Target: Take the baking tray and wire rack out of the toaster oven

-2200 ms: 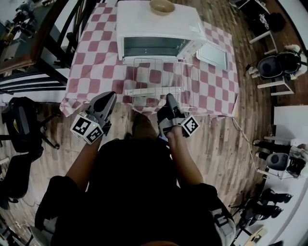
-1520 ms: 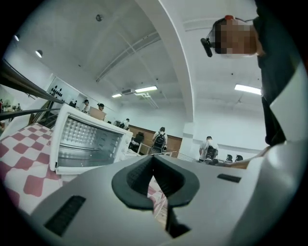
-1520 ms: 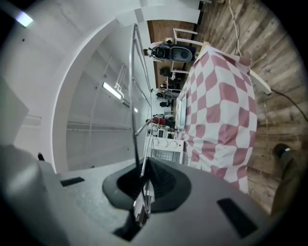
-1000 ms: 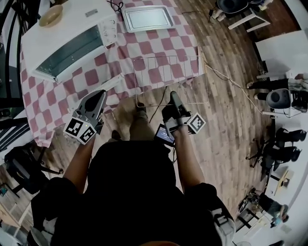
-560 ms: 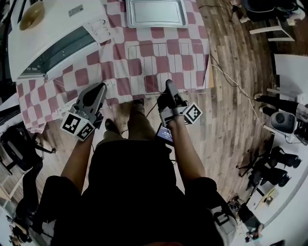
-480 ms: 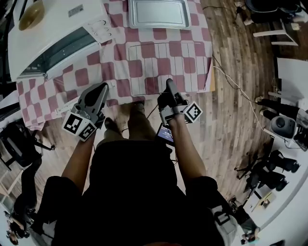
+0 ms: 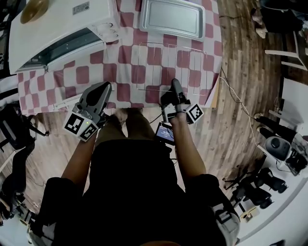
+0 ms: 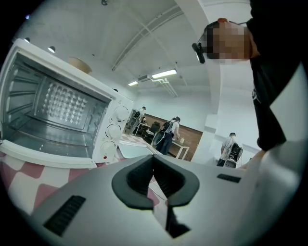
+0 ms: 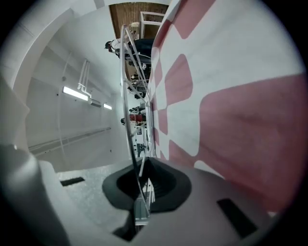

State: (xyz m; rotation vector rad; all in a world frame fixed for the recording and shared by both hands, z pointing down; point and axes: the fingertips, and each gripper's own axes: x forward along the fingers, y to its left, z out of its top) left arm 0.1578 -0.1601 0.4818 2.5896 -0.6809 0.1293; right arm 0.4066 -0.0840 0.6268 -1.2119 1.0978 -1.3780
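Observation:
The white toaster oven (image 7: 57,24) (image 8: 53,110) stands open at the table's far left, and its inside looks bare. A silver baking tray (image 7: 171,18) lies on the checked cloth to its right. Nearer me, the wire rack (image 7: 173,65) (image 9: 127,86) is level and close over the cloth. My right gripper (image 7: 174,84) (image 9: 143,162) is shut on the rack's near edge wire. My left gripper (image 7: 102,88) (image 8: 154,158) is shut with nothing in it, by the table's front edge before the oven door.
A wooden bowl (image 7: 33,7) sits on top of the oven. The lowered oven door (image 7: 72,98) reaches toward the table's front edge. A cable (image 7: 236,103) runs over the wooden floor at the right. Chairs and several people stand farther off.
The right gripper has carried the wire rack from in front of the oven to the right and down, to the cloth before the baking tray. The left gripper has drifted along with it, still shut.

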